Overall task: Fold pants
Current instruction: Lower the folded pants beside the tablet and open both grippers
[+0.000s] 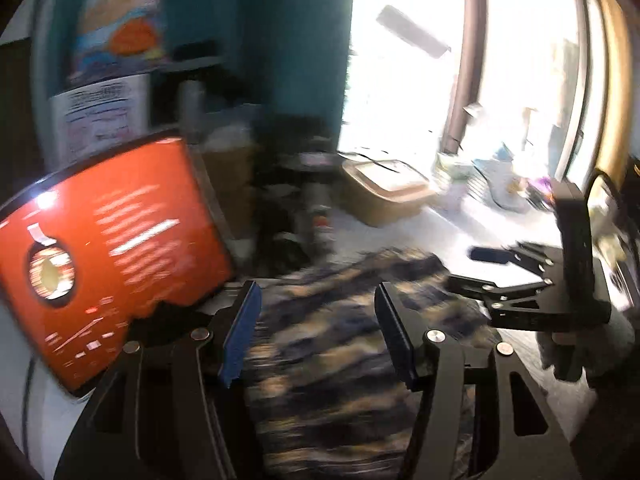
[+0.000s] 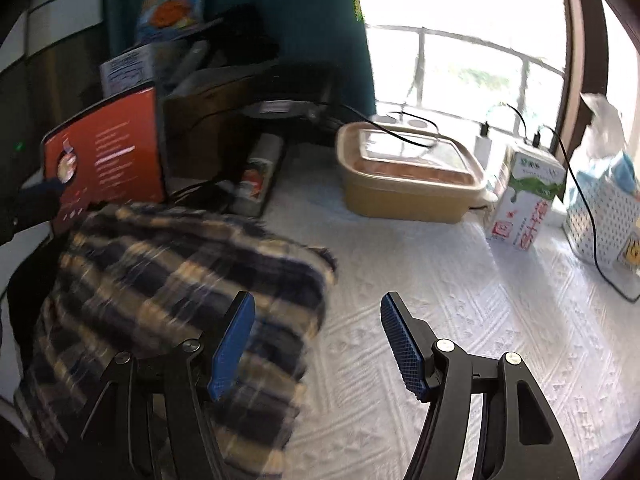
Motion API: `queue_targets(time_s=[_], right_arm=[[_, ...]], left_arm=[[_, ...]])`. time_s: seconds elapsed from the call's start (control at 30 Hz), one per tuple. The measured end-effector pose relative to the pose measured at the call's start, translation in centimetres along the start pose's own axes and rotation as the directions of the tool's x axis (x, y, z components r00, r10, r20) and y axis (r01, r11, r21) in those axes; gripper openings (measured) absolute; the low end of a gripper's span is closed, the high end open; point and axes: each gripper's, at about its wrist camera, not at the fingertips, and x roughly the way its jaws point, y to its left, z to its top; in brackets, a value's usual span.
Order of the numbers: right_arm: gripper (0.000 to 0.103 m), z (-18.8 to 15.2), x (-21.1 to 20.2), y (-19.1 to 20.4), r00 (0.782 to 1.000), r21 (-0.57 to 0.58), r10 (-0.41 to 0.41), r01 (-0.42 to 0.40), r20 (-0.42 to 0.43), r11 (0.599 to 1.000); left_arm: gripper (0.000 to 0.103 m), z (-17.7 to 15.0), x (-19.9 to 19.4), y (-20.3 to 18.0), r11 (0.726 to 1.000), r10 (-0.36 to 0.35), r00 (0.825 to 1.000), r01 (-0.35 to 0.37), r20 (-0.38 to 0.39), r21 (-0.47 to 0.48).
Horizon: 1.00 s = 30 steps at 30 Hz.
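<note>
The plaid pants point(image 2: 180, 300) lie bunched on the white tablecloth point(image 2: 440, 320), beside an orange box point(image 2: 108, 156). The left gripper point(image 1: 316, 332) hangs spread wide above them, gripping nothing. The right gripper point(image 2: 316, 344) is equally wide and empty at their edge.

My white textured tablecloth point(image 2: 460, 300) covers the table, which is pushed up against a big window with dark brown frame point(image 2: 576, 52) that's totally blown out with daylight. Teal curtain point(image 2: 304, 20) hangs left of the glass. Clutter along the back: a tan lidded plastic container point(image 2: 404, 192), a green-and-white milk carton point(image 2: 524, 196), a white perforated basket point(image 2: 604, 220) and an upright orange box point(image 1: 108, 248) on the left.
</note>
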Motion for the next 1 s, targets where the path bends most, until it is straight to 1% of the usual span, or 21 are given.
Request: queue_targets(time_s=[0.03, 0.1, 0.2, 0.23, 0.3, 0.4, 0.47, 0.53, 0.6, 0.7, 0.77, 0.8, 0.83, 1.0], right_arm=[[0.067, -0.1, -0.1, 0.4, 1.000, -0.014, 0.004, -0.004, 0.000, 1.000], [0.067, -0.2, -0.1, 1.0, 1.000, -0.036, 0.016, -0.017, -0.010, 0.999], [0.067, -0.6, 0.2, 1.2, 0.999, -0.045, 0.022, -0.023, -0.031, 0.999], [0.067, -0.8, 0.3, 1.2, 0.999, -0.047, 0.022, -0.024, -0.041, 0.999], [0.067, -1.3, 0.6, 1.1, 0.998, -0.050, 0.016, -0.019, -0.061, 0.999], [0.067, -2.2, 0.8, 1.0, 0.997, -0.048, 0.012, -0.016, -0.082, 0.999], [0.067, -2.9, 0.6, 0.9, 0.995, -0.046, 0.012, -0.016, -0.097, 0.999], [0.067, -3.2, 0.3, 0.8, 0.995, -0.045, 0.005, -0.010, -0.101, 0.999], [0.067, -3.5, -0.4, 0.6, 0.995, -0.042, -0.004, 0.000, -0.100, 0.999], [0.068, -4.2, -1.7, 0.2, 0.995, -0.024, -0.022, 0.020, -0.097, 1.000], [0.068, -4.7, -2.7, -0.2, 0.995, -0.007, -0.031, 0.030, -0.094, 1.000], [0.068, -5.0, -3.2, -0.4, 0.995, 0.000, -0.035, 0.035, -0.093, 0.999], [0.068, -5.4, -3.9, -0.5, 0.995, 0.007, -0.041, 0.042, -0.089, 0.999], [0.068, -6.9, -6.5, -1.2, 0.995, 0.033, -0.063, 0.066, -0.078, 0.997]], left_arm=[[0.059, -0.1, 0.8, -0.4, 1.000, -0.004, 1.000, 0.004, -0.025, 0.015], [0.059, -0.5, 3.2, -0.2, 1.000, -0.009, 0.994, 0.012, -0.107, 0.019], [0.059, -1.5, 5.6, 1.1, 0.999, 0.022, 0.982, -0.026, -0.186, -0.019], [0.059, -1.8, 5.9, 1.6, 0.999, 0.017, 0.981, -0.025, -0.195, -0.038], [0.059, -2.2, 6.0, 1.9, 0.999, 0.004, 0.982, -0.013, -0.186, -0.048], [0.059, -2.6, 5.9, 1.4, 0.999, 0.029, 0.983, -0.032, -0.179, -0.013], [0.059, -2.8, 5.7, 1.7, 0.999, 0.032, 0.985, -0.037, -0.172, -0.027], [0.059, -2.7, 5.2, 1.6, 0.998, 0.032, 0.988, -0.039, -0.149, -0.047], [0.059, -2.7, 4.0, 1.1, 0.997, 0.057, 0.992, -0.063, -0.116, -0.054], [0.060, -3.1, 2.3, 0.2, 0.993, 0.089, 0.992, -0.095, -0.089, -0.064], [0.070, -3.5, 1.0, -0.4, 0.992, 0.093, 0.993, -0.098, -0.067, -0.078], [0.079, -3.8, 0.2, -0.9, 0.991, 0.091, 0.995, -0.095, -0.052, -0.090], [0.083, -3.9, -0.3, -1.2, 0.991, 0.090, 0.995, -0.094, -0.043, -0.096], [0.085, -5.1, -2.3, -3.7, 0.991, 0.079, 0.997, -0.080, -0.014, -0.110]])
